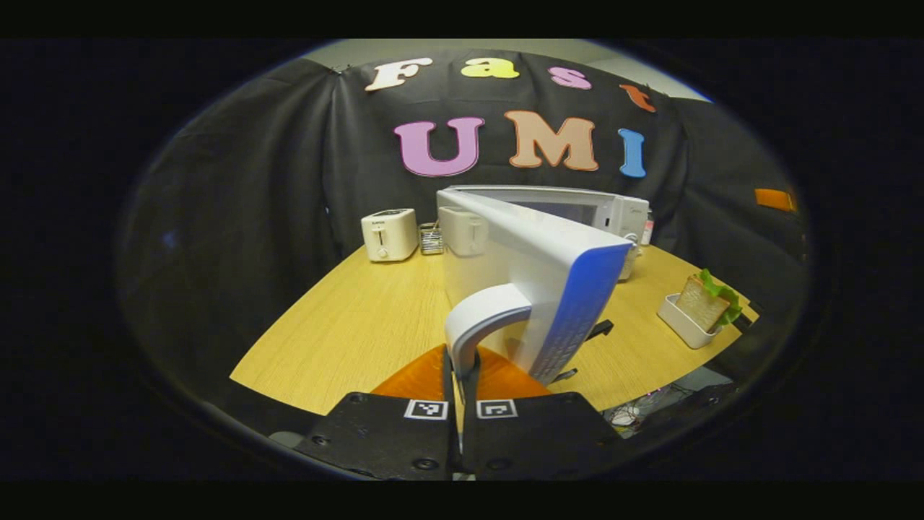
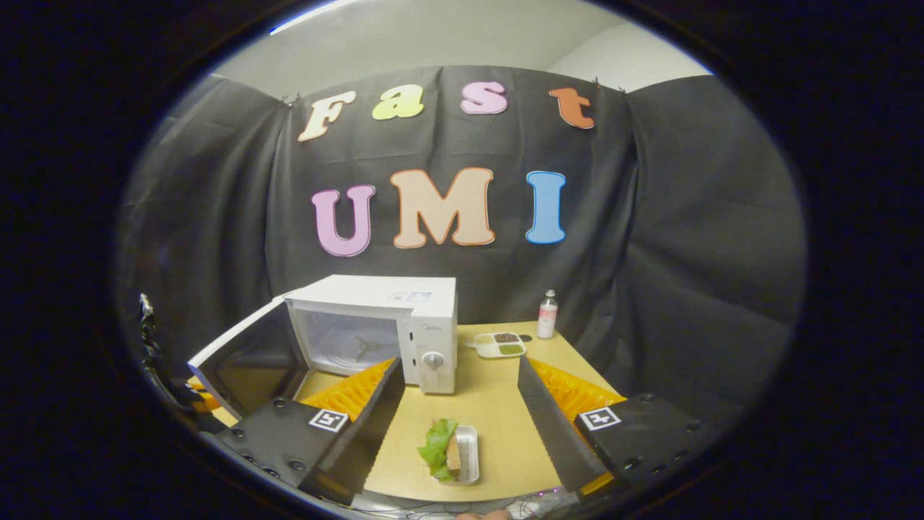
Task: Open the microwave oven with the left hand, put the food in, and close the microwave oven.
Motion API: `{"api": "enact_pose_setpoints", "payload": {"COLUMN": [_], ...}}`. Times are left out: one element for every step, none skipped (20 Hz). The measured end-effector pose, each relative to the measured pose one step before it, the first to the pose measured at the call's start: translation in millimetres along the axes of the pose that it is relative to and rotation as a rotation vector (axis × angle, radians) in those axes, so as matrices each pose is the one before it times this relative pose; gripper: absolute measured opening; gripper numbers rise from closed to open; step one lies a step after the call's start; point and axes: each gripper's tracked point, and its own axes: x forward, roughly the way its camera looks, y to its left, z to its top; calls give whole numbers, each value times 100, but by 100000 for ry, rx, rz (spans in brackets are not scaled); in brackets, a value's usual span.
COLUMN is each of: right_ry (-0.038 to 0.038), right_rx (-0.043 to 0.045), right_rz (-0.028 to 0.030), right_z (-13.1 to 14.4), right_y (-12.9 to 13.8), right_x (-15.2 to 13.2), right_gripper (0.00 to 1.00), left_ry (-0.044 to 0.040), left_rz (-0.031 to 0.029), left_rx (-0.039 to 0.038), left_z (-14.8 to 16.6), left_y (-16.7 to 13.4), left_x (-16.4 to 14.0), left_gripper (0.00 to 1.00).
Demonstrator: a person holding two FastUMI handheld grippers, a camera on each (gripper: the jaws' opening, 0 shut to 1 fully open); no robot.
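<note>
The white microwave [image 2: 426,318] stands on the wooden table [image 2: 498,404] with its door [image 2: 245,361] swung wide to the left, showing the bare cavity. In the left gripper view the door [image 1: 534,267] is seen edge-on, and my left gripper [image 1: 460,375] is shut on the lower end of its curved white handle [image 1: 485,312]. The food, a sandwich with lettuce in a small white tray [image 2: 453,451], lies on the table in front of the microwave, also at the right [image 1: 704,307]. My right gripper [image 2: 458,408] hovers above the sandwich, open with nothing between its fingers.
A white toaster [image 1: 390,235] and a small wire rack [image 1: 431,238] stand at the table's far left. Behind the microwave's right side are a small bottle [image 2: 547,314] and a divided dish [image 2: 499,344]. Bare table lies between the microwave and the sandwich.
</note>
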Motion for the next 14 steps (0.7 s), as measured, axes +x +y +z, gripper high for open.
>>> {"api": "enact_pose_setpoints", "payload": {"right_ry": [558,305,410,621,562,1440,1477,758,271,63,674,880,755,513], "right_rx": [-1163,-839,-725,-433,-33,279,443,-33,-336,55,367,612,644,320], "right_rz": [199,345,348,631,1017,1479,1714,1603,1010,831,521,476,581,393], "right_z": [-191,-65,-145,-182,-188,-468,-576,-109,-16,-7,-232,-514,-299,-206], "right_y": [-27,-30,8,-17,153,347,420,422,159,128,-12,-4,62,13], "right_x": [-278,-64,50,178,340,209,320,452,386,321,338,348,218,261], "right_gripper": [97,97,97,97,97,97,98,98,98,98,100,98,98,100], "left_ry": [184,338,42,112,-1185,-1102,-219,1212,-977,-759,881,352,427,782], "left_rz": [-92,-156,-78,-221,1506,2394,-745,287,791,594,829,943,756,412], "left_rx": [659,53,-646,-428,1726,2476,426,1717,2258,1349,466,-438,-878,-928], "left_z": [78,-44,55,-190,159,250,460,-136,-44,99,-131,48,-143,-152], "left_y": [-100,-39,-11,-36,459,549,-815,-51,38,-85,-110,51,-57,-60], "left_x": [46,-23,3,-198,39,172,1102,-820,-181,-56,-116,-201,-67,-181], "left_gripper": [0,0,1,4,5,36,68,100,100,100,99,99,99,99]}}
